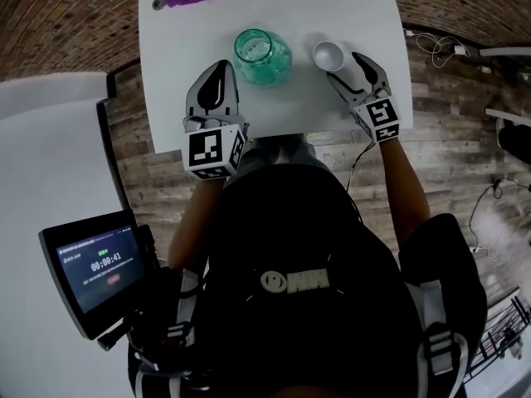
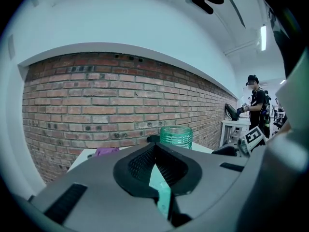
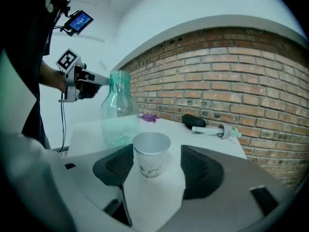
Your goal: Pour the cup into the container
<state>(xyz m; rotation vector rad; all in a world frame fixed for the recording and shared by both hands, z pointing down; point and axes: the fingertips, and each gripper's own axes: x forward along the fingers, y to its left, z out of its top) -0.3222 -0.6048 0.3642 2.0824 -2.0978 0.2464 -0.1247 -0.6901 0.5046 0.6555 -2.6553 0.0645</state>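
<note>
The right claw [image 1: 347, 69] is spread wide, and the cup [image 3: 151, 153] stands upright on the table [image 1: 357, 7] between its jaws, with a gap on either side. The jar [image 1: 261, 55] sits off to this claw's left, near but apart. The left claw [image 1: 216, 73] is pressed together on nothing, with the jar just ahead of its tips.

The likely trouble is the grab: if one jaw meets the cup first, the light cup may slide or tip. A hard squeeze could buckle its thin wall. Nothing steadies the jar, so a knock on its narrow mouth while pouring could shift it and cause a spill.
</note>
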